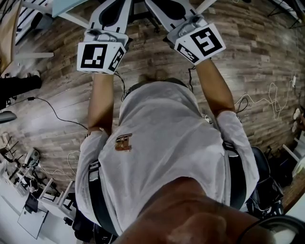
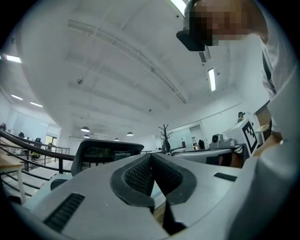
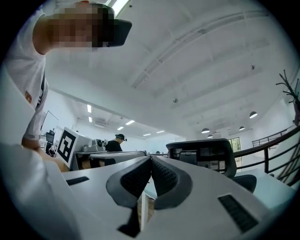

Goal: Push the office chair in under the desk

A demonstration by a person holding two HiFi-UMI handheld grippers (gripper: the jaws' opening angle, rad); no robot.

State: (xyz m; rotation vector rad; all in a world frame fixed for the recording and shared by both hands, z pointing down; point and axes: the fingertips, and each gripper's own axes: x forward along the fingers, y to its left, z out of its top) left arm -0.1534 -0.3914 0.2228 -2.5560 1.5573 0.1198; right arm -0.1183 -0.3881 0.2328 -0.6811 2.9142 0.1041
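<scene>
Both grippers point away from me and tilt upward toward the ceiling. In the head view my left gripper [image 1: 113, 12] and right gripper [image 1: 175, 10] sit side by side at the top edge, their marker cubes facing me. The left gripper [image 2: 151, 155] has its ribbed pads pressed together with nothing between them. The right gripper [image 3: 151, 158] is shut the same way, also empty. A black mesh office chair [image 2: 106, 152] stands beyond the left jaws, apart from them. The chair [image 3: 202, 156] also shows right of the right jaws. A pale desk top [image 1: 69, 6] lies at the upper left.
Wooden floor [image 1: 267, 52] with loose cables [image 1: 52, 112] on both sides of me. A dark railing [image 2: 33, 150] runs at the left, and a bare coat tree [image 2: 165, 136] stands behind. Another person [image 3: 115, 143] sits at far desks. Black gear [image 1: 267, 190] lies by my right side.
</scene>
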